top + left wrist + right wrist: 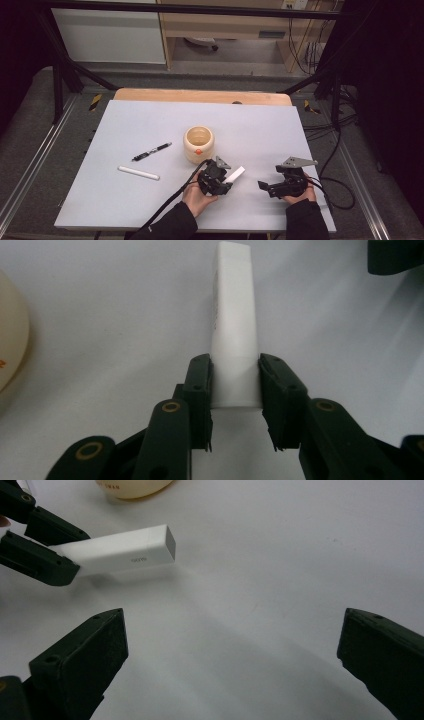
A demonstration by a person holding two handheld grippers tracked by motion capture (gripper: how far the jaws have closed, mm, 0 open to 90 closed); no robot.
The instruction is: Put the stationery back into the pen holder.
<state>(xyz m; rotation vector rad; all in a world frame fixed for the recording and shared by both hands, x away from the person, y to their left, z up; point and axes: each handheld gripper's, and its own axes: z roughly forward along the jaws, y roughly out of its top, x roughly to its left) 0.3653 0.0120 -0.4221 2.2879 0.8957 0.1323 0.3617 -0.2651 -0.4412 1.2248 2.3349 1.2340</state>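
Holding now: the left tool (227,181) pinches one end of a white bar (235,174), clear of the tabletop (280,130), near edge, right of middle.
Right tool (263,186): spread wide, nothing in it, just right of the bar's free end.
Doing it well: judging by the pose, bring the spread tool squarely over the free end and press evenly, keeping the bar level.
Farther off: cream jar (199,144), white stick (138,173) and pen (151,151) far left.
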